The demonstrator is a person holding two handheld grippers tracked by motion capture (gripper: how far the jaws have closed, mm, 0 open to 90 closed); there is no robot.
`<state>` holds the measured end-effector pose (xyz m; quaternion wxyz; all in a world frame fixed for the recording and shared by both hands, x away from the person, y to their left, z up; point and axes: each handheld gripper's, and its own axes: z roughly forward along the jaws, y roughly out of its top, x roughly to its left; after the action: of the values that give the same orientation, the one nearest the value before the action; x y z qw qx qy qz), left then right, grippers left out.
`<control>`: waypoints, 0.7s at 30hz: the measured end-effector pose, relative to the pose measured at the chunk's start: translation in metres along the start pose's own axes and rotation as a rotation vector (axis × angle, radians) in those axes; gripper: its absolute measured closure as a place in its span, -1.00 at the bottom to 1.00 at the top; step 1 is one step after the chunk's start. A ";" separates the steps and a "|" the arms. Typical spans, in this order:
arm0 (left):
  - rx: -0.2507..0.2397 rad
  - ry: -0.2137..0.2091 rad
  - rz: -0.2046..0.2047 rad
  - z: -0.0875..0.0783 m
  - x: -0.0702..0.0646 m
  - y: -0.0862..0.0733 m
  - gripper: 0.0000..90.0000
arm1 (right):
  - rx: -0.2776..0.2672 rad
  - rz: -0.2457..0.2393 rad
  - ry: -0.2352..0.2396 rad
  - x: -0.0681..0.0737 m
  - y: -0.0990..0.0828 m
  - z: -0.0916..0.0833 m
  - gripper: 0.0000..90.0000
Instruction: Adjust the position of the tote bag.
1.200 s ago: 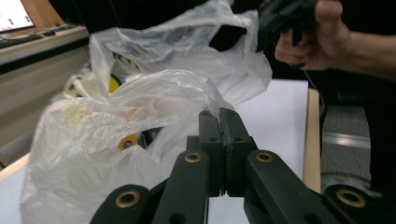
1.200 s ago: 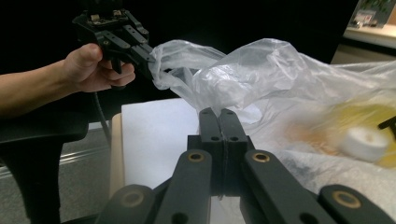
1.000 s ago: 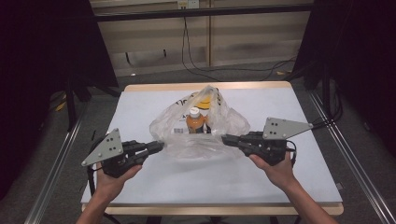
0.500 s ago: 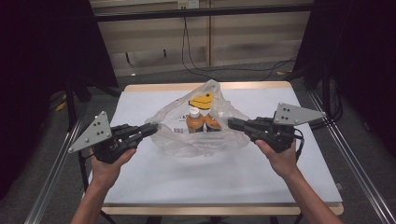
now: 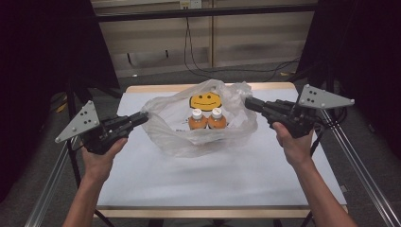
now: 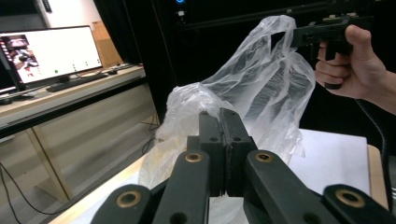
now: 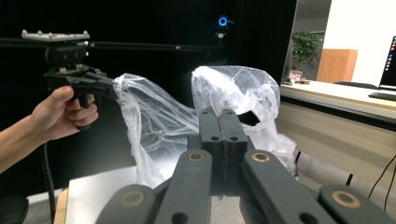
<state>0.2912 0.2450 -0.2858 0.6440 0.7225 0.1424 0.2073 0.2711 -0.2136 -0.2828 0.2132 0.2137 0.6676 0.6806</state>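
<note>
Plastic bag [image 5: 203, 124], clear and crinkled, sits on the white table [image 5: 227, 175], toward the far half and about midway across. Mouth pulled wide between the two tools.

Left side: left gripper [image 5: 143, 116] held in the person's left hand [image 5: 100, 153], pointing across at the bag's left rim. Jaws pressed flat together, pinching the film at that edge. From the left gripper view the closed jaws sit against a bunched fold of the plastic, the bag rising behind them. Grey three-cornered plate on top, tilted out to the left.

Middle: inside the bag, two orange bottles [image 5: 207, 119] with white caps, upright, side by side and touching. Behind them a yellow smiley face [image 5: 206, 101] shows through the far wall. The near wall sags low in front of the bottles; the lower part of the bag rests on the table.

Right side: right gripper [image 5: 248, 102] in the right hand [image 5: 294, 144], aimed in at the bag's right rim, sitting higher in the frame than the left. Jaws fully closed on the plastic there. In the right gripper view the film gathers at the jaw tips, and the other gripper holds the opposite edge further off.
</note>
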 end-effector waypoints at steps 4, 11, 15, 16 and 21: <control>0.002 0.010 -0.003 0.001 0.009 0.005 0.99 | -0.005 -0.004 -0.018 -0.006 0.009 0.001 1.00; -0.015 0.051 -0.013 -0.002 0.027 0.016 0.99 | -0.027 0.001 -0.062 -0.021 0.022 -0.001 1.00; -0.023 0.064 -0.019 -0.002 0.035 0.023 0.99 | -0.027 -0.002 -0.081 -0.026 0.026 -0.002 1.00; -0.023 0.065 -0.019 -0.002 0.036 0.025 0.99 | -0.025 -0.001 -0.088 -0.029 0.028 -0.002 1.00; -0.007 0.087 -0.022 -0.003 0.047 0.032 0.99 | -0.023 0.004 -0.124 -0.040 0.035 -0.004 1.00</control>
<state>0.3290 0.2653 -0.2488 0.6420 0.7089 0.1776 0.2319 0.3015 -0.2403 -0.2478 0.2552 0.2542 0.6447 0.6742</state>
